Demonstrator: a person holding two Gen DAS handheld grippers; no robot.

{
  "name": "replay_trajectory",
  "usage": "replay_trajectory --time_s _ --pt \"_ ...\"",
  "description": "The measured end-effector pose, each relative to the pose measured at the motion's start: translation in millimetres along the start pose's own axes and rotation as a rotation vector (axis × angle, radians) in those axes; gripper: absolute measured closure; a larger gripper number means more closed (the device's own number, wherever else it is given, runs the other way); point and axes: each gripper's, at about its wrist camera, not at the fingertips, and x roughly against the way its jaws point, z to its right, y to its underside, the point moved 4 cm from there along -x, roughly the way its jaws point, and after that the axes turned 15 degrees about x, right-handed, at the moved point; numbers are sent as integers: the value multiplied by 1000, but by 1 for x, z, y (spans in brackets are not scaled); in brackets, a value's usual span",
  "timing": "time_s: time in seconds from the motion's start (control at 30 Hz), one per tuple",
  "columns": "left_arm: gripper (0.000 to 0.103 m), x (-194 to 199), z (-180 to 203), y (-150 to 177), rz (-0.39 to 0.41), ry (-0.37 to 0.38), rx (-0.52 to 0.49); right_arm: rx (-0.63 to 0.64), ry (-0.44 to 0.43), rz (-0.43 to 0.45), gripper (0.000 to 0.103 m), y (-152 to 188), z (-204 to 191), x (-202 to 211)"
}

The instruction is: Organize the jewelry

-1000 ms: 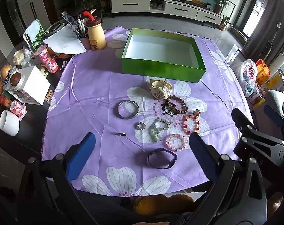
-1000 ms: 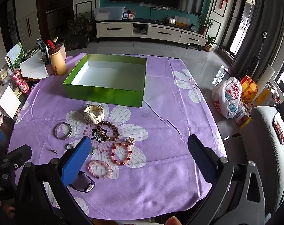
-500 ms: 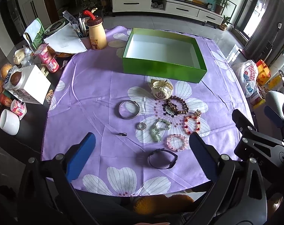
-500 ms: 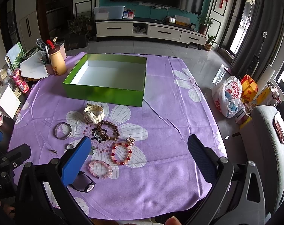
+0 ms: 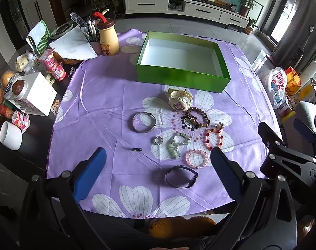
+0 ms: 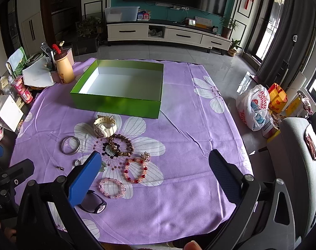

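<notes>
Purple flowered cloth (image 5: 108, 95) covers the table. Green box (image 5: 179, 79) sits open at the far side, white inside, nothing in it. To the left, off the cloth: cream bottle (image 5: 108, 39) with red cap, white mug (image 5: 10, 135), white carton (image 5: 36, 95), snack cups, papers.

Jewelry lies on the cloth, nearer than the box, all outside it. Cream watch (image 5: 179, 100) lies nearest the box. Brown bead bracelet (image 5: 197, 118) is just beside the watch. Silver bangle (image 5: 144, 122) lies apart to the left. Red bead bracelet (image 5: 213, 137), pink bead bracelet (image 5: 197, 158), and green pendant (image 5: 175, 144) cluster together. Black band (image 5: 180, 176) is closest to the near edge. Small beaded ring (image 5: 158, 140) and a plain ring (image 5: 136, 149) lie left of the pendant.

Left gripper (image 5: 158, 173): jaws wide apart, holding nothing, above the near edge; black band lies between the blue pads (image 5: 90, 176), not touched.

Right gripper (image 6: 155, 177): jaws wide apart, holding nothing. Its left pad (image 6: 85, 180) partly hides the black band and pendant.
</notes>
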Motion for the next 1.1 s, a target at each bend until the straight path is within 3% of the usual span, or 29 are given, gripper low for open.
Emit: replay_trajectory --time_s 0.63,0.87,1.1 --pt "2 -2 -2 -4 -6 -8 7 1 -3 -16 1 3 -2 -6" --pt "2 -36 -14 -10 -22 -71 32 17 -42 -106 1 13 -7 -46" --pt "2 -96 -29 -12 -127 -58 72 -1 -81 -238 1 27 -12 -100"
